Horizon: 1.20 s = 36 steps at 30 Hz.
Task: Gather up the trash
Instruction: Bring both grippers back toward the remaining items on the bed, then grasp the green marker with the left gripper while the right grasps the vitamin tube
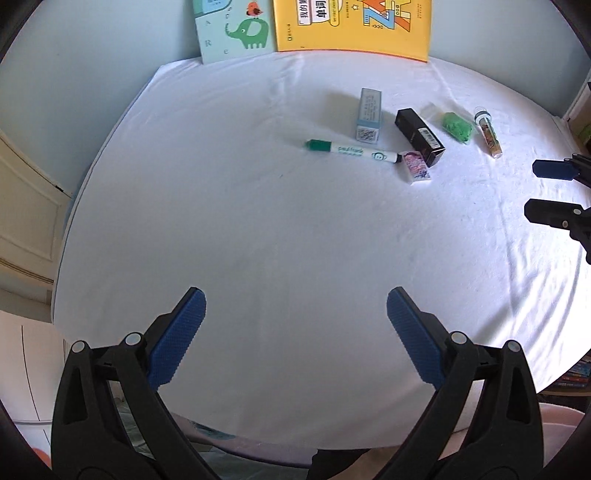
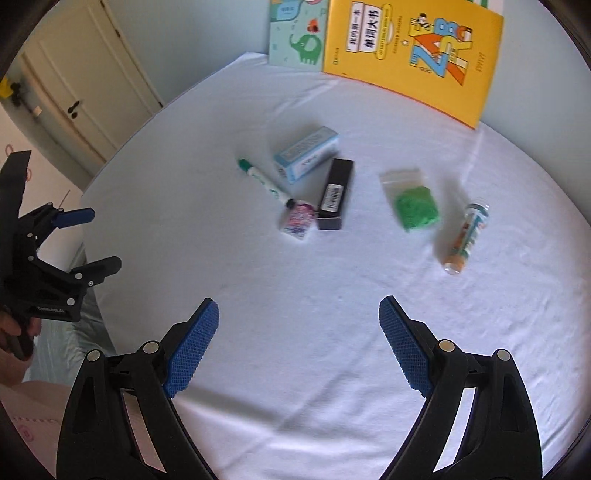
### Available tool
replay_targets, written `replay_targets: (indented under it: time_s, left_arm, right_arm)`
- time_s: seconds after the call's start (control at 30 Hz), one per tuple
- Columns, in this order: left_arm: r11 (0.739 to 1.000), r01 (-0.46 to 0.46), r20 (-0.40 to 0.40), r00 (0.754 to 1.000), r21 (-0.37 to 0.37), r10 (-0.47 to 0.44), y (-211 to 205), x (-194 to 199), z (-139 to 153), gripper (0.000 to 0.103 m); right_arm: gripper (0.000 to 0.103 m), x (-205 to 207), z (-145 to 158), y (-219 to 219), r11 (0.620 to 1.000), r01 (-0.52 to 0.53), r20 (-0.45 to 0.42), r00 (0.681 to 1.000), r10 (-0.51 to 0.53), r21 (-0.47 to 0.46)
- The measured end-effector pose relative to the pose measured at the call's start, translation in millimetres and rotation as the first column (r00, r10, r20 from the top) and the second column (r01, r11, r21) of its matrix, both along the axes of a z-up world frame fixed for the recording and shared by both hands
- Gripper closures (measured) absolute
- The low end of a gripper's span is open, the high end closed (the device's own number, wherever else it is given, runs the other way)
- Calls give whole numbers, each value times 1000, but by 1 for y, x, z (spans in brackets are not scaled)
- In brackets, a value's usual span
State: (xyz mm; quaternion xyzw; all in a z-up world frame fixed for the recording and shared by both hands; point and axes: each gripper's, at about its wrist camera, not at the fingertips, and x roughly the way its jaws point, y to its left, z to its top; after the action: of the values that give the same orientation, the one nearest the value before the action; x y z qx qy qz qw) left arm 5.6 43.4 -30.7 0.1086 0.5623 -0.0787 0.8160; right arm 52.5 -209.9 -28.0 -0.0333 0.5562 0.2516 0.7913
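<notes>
Small items lie in a cluster on the white-covered table point(image 1: 258, 229): a green-capped marker point(image 1: 351, 150), a light blue carton point(image 1: 369, 114), a black box point(image 1: 419, 136), a small pink-printed pack point(image 1: 417, 166), a clear bag of green bits point(image 1: 458, 127) and a clear tube point(image 1: 487, 131). In the right wrist view the same marker point(image 2: 264, 181), carton point(image 2: 306, 153), black box point(image 2: 336, 194), pack point(image 2: 298, 220), bag point(image 2: 413, 206) and tube point(image 2: 466, 238) show. My left gripper point(image 1: 295, 306) is open over bare cloth, well short of them. My right gripper point(image 2: 299, 314) is open too, holding nothing.
Two children's books, one pale with a green elephant point(image 1: 236, 29) and one yellow point(image 1: 354, 26), lean on the wall at the table's far edge. A door point(image 2: 92, 85) stands left of the table. A hand point(image 2: 14, 332) holds the left gripper at the table's left edge.
</notes>
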Motion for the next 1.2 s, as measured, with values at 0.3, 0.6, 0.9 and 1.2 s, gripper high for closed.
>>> replay_targets:
  time_s: [0.3,0.6,0.9,1.2]
  left_arm:
    - [999,17,-25,1000,33,-16,-56,42,-8,7]
    - [998,-59,-77,995,14,60,-73,90,-25,7]
    - [997,-72,-107,992,17,73,-85,129,-44,7]
    - [988,-151,-158,977,-26,145,-88,155,-67,7]
  right_arm:
    - [15,41,-14,-58,998,38,-19,999,-39,-42]
    - [15,87,-40,-83,997,58,-68,996,-62,-57]
    - [16,114,-63,-94,995,75,-109,991,-82,-68]
    - [16,134,-79,-94,993,76,-136,987,-88,-90]
